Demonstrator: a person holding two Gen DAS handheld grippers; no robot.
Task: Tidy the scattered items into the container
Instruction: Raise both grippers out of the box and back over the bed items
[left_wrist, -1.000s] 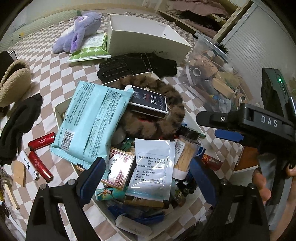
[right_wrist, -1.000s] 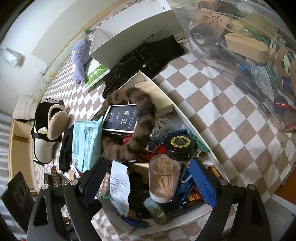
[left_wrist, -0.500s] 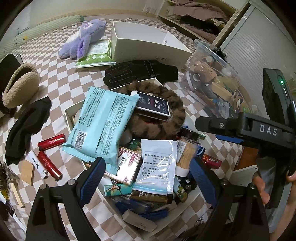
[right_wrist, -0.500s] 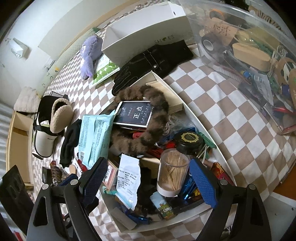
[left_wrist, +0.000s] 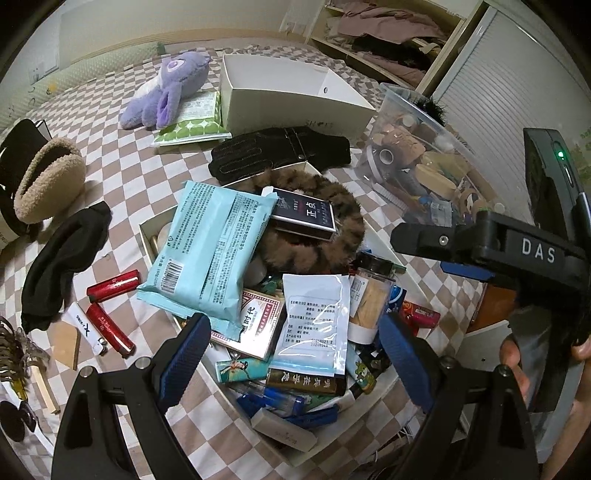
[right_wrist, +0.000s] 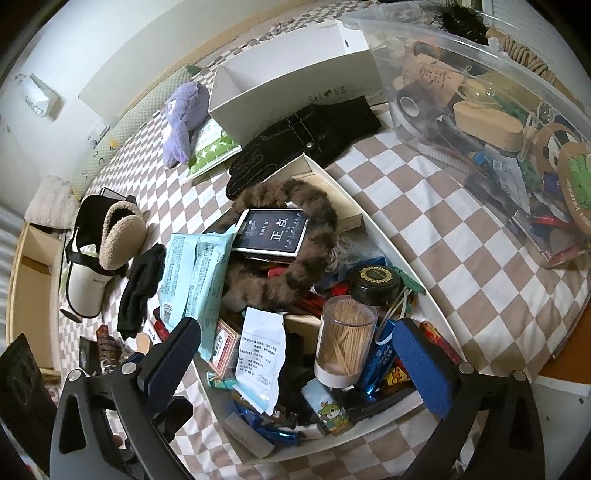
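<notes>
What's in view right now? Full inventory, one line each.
white tray: 1, white, centre, heaped
wipes pack: 1, light blue, on heap's left edge
fur band: 1, brown, on heap
dark booklet: 1, navy, on fur band
toothpick jar: 1, clear, upright in tray
lighters: 2, red, cloth left of tray
glove: 1, black, behind tray
shoe box: 1, white, far
plush toy: 1, purple, far left
clear bin: 1, right, full
left tongs: open, empty
right tongs: just been opening, nothing between
</notes>
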